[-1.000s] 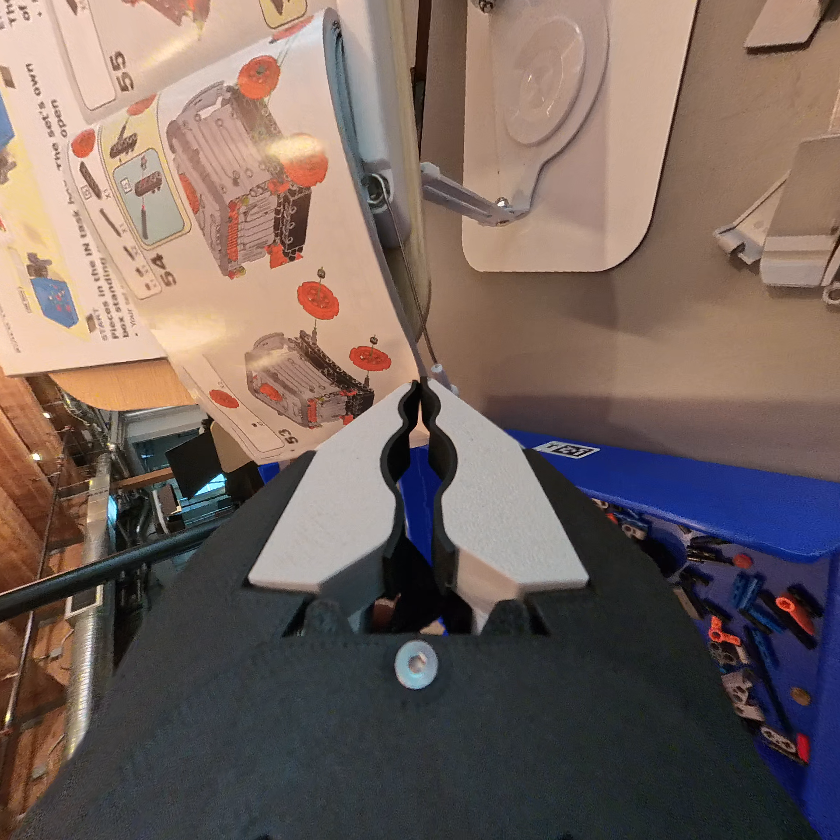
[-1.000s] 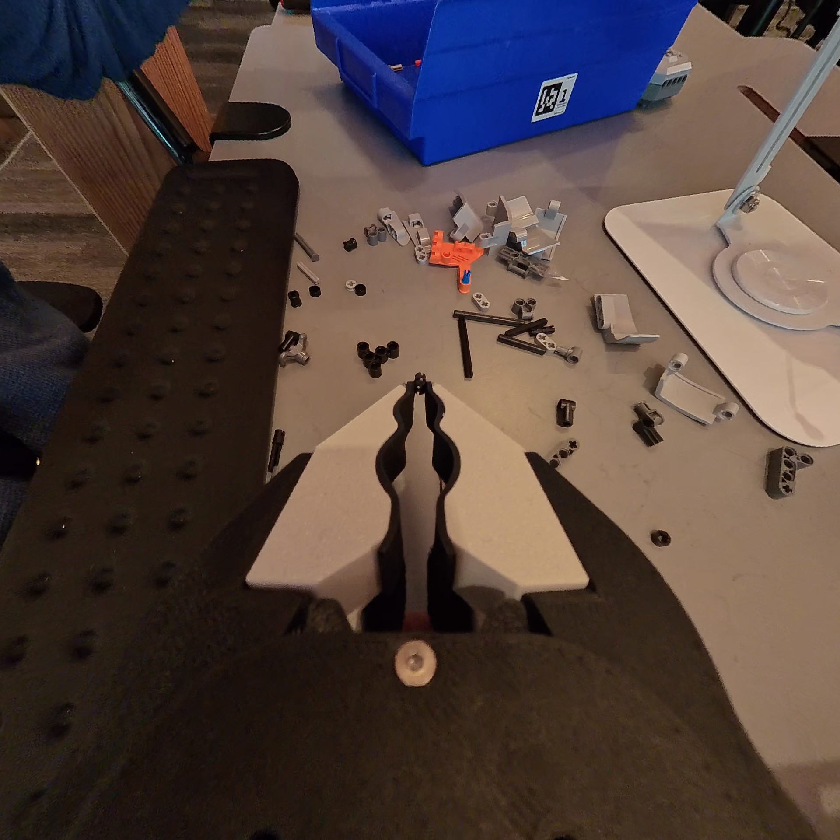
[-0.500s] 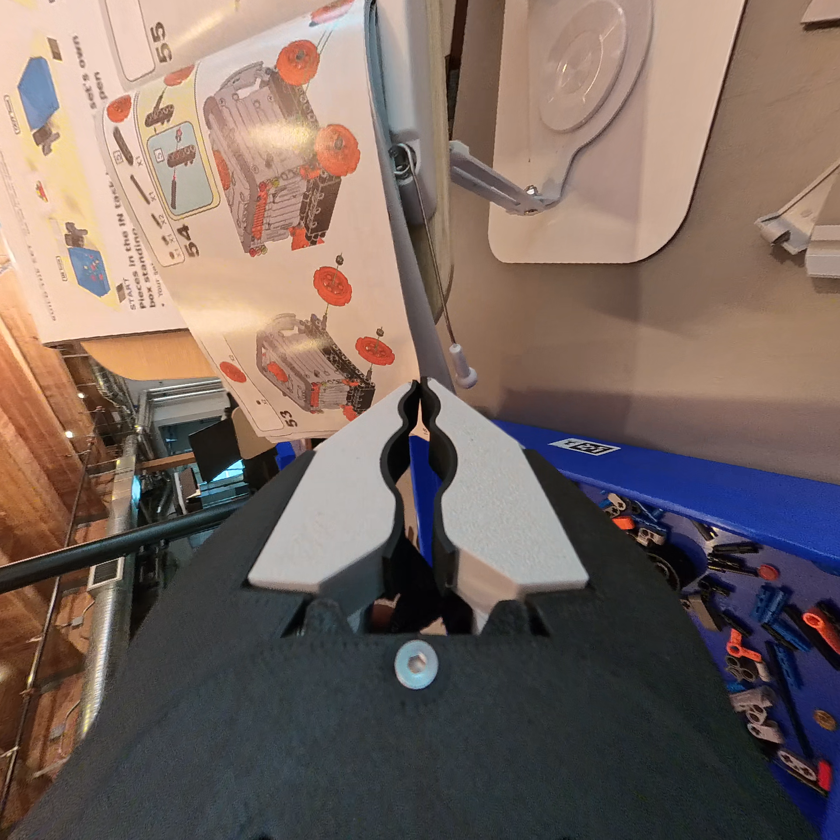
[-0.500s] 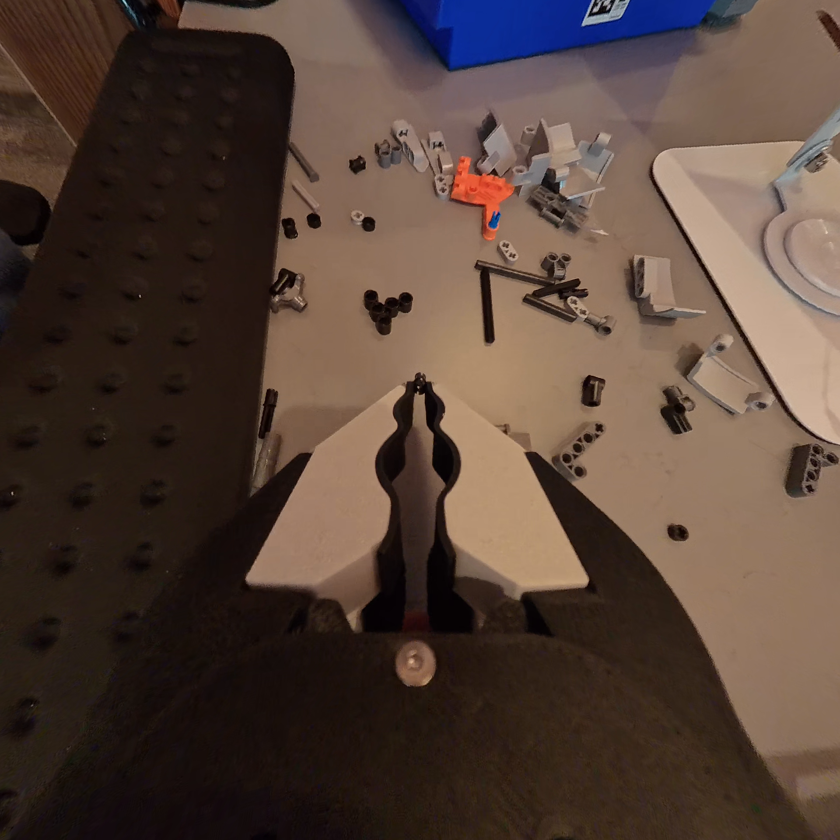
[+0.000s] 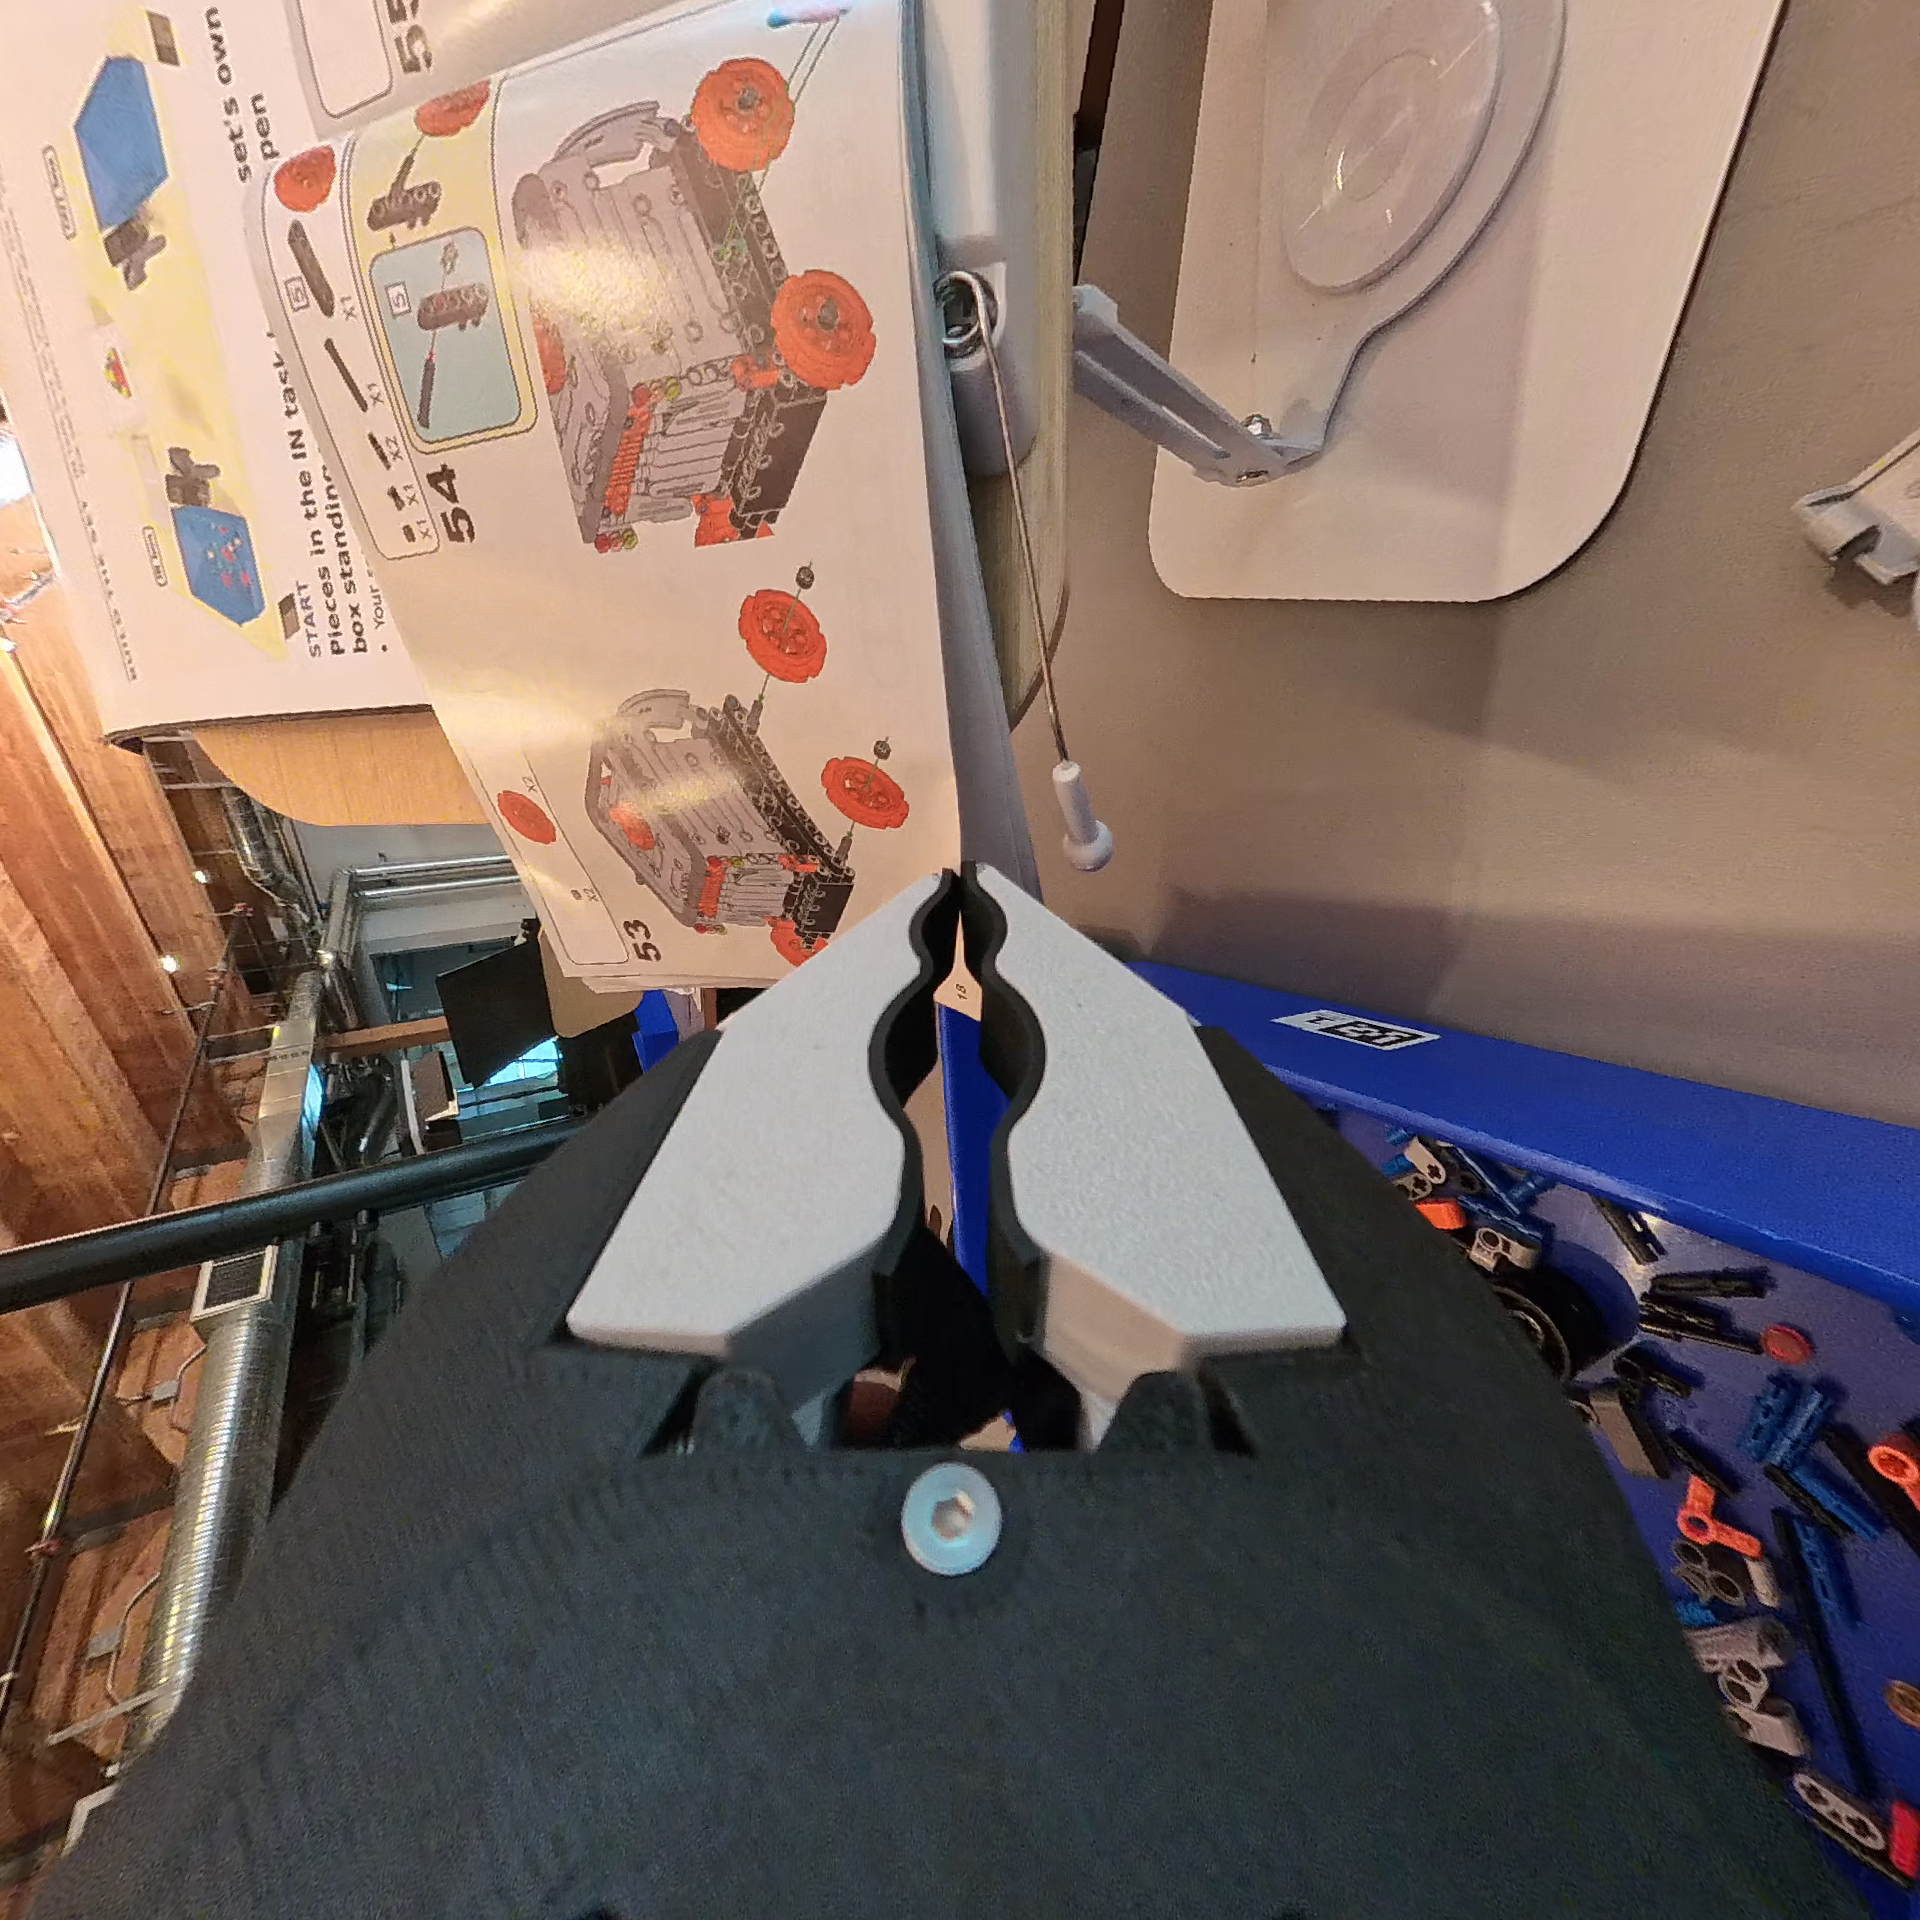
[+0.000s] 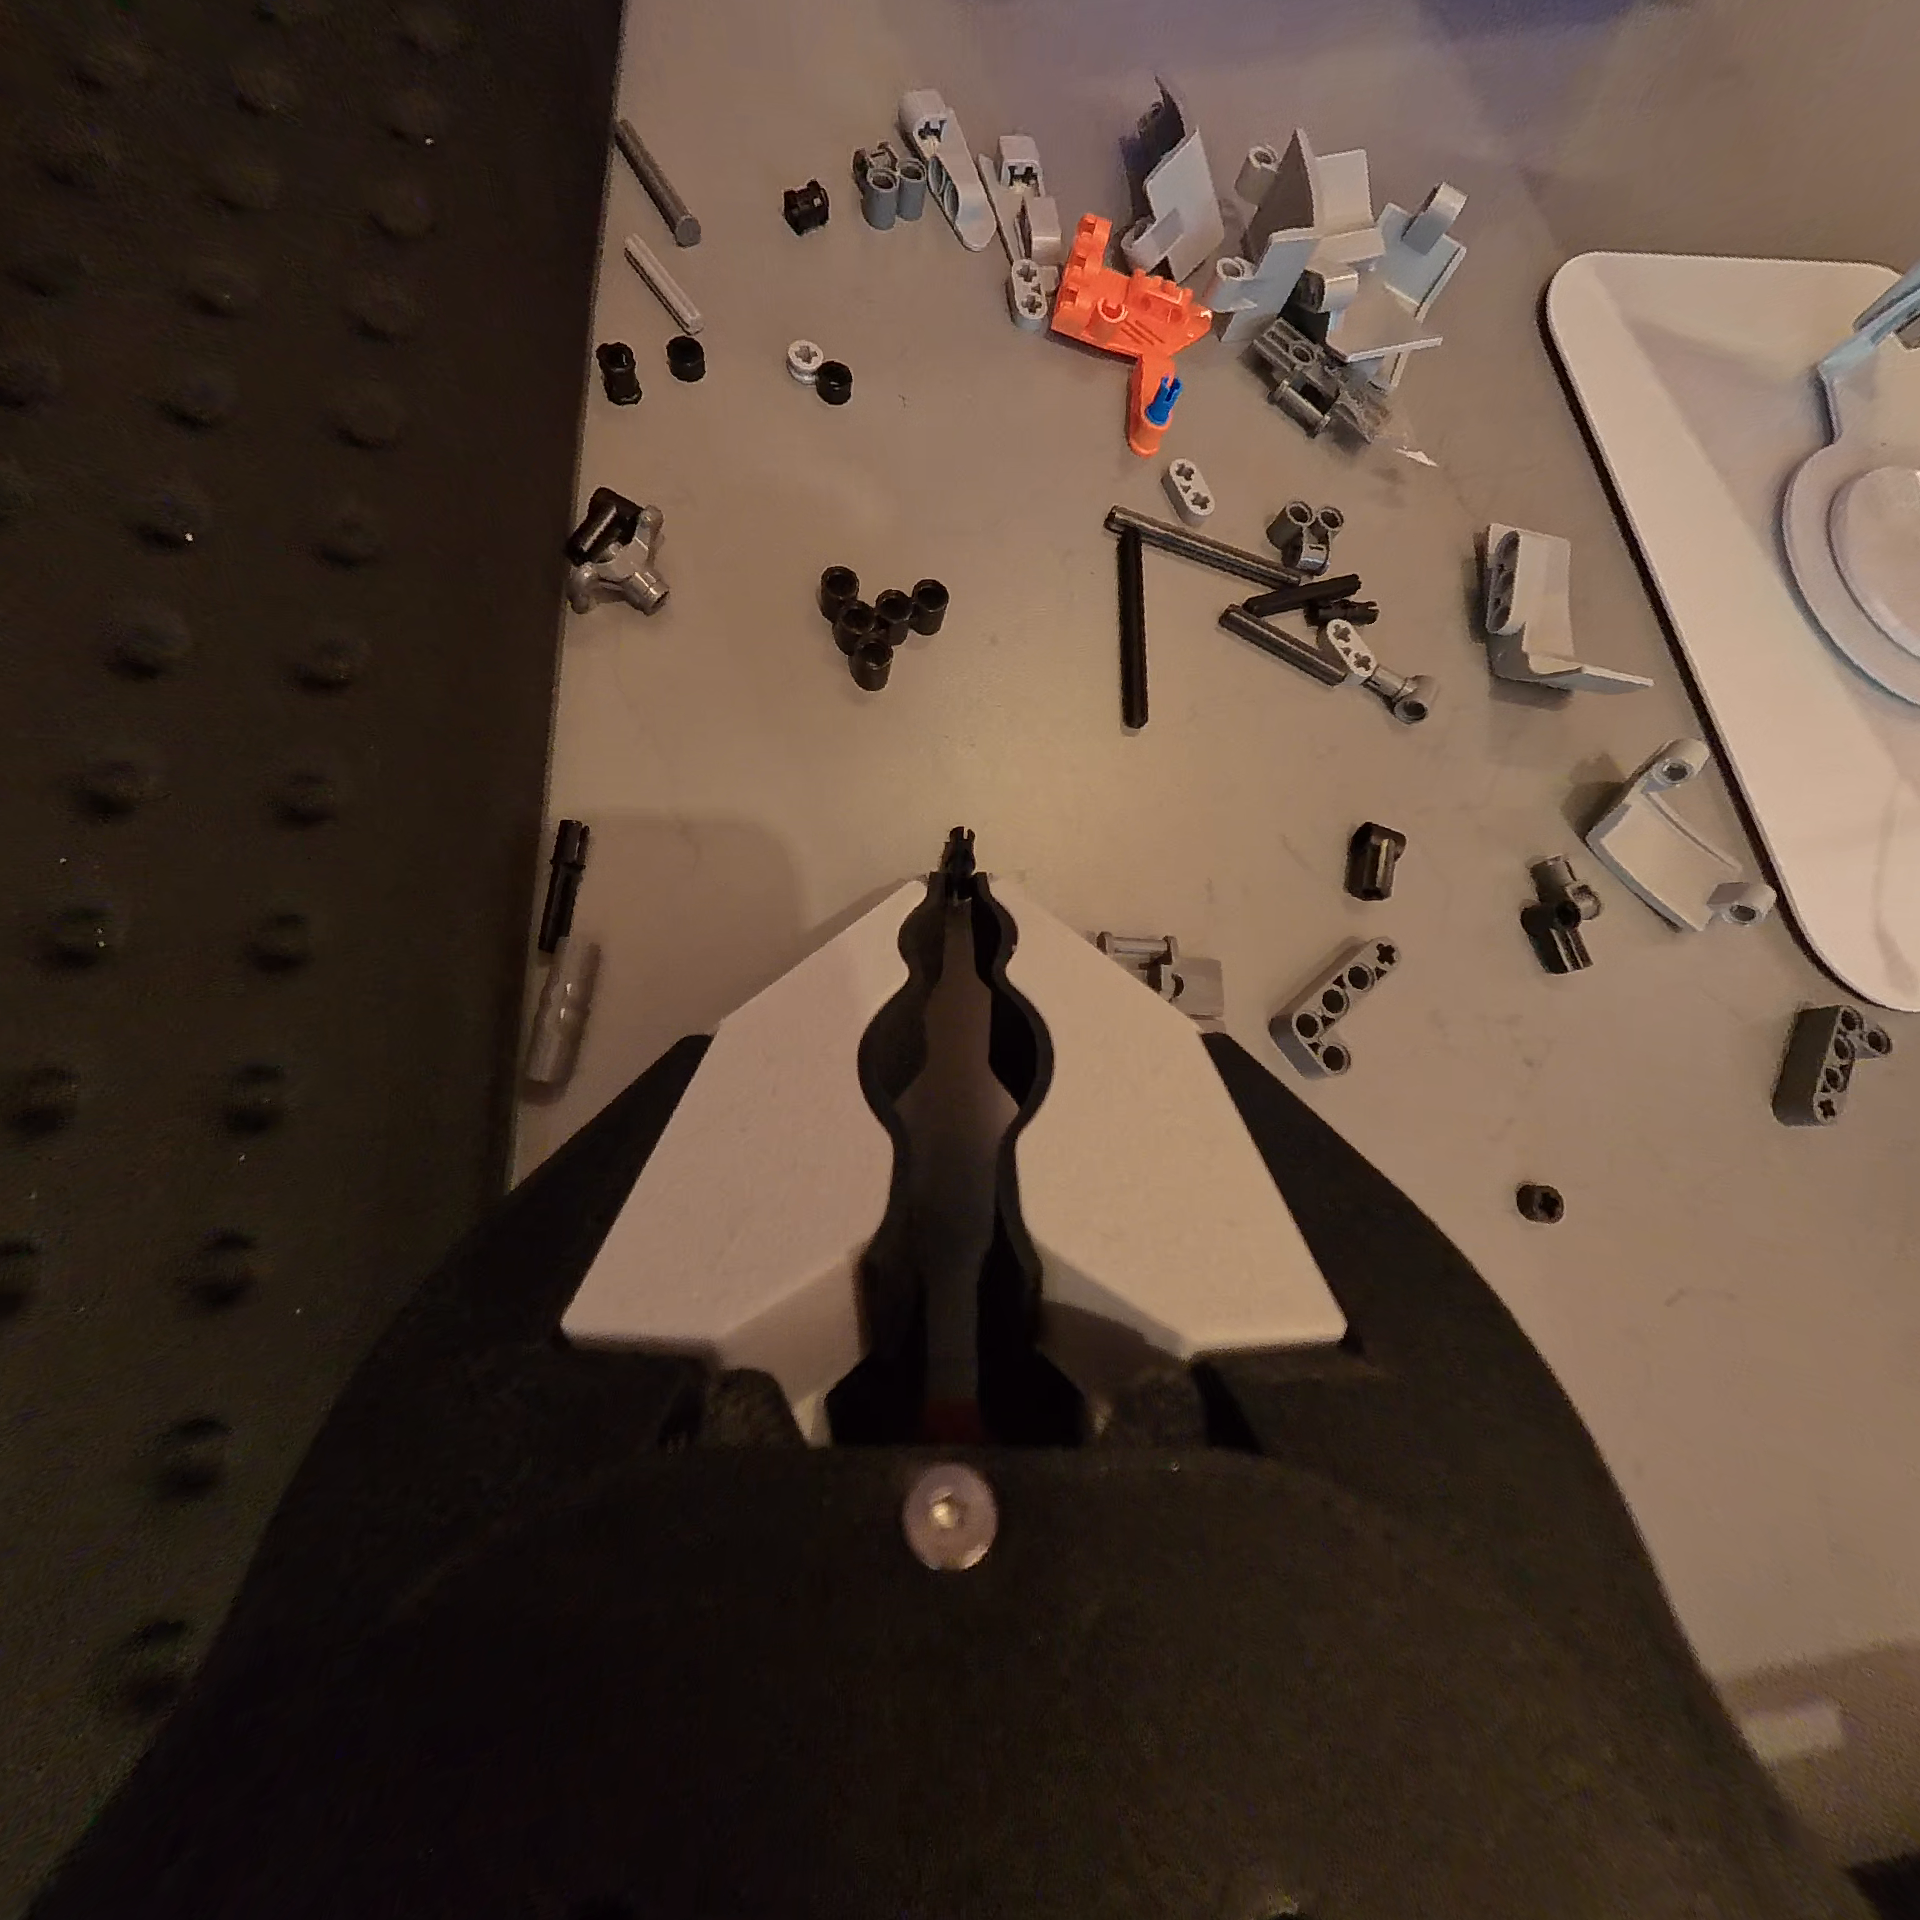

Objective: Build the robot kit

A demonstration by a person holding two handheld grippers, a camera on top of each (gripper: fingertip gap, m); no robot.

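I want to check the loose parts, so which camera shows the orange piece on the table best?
The right wrist view. It looks down on the orange piece lying among grey parts on the table, unobstructed. The left wrist view does not show it, only a blue bin of small parts and an instruction booklet.

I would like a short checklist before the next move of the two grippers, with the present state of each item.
1. Right gripper shut on small black pin: ok.
2. Pin held straight: cannot tell.
3. Table bare just ahead of the pin: ok.
4. Black peg and grey connector apart from the fingers: ok.
5. Left gripper shut on a page corner of the instruction booklet: ok.
6. Blue bin apart from left gripper: cannot tell.
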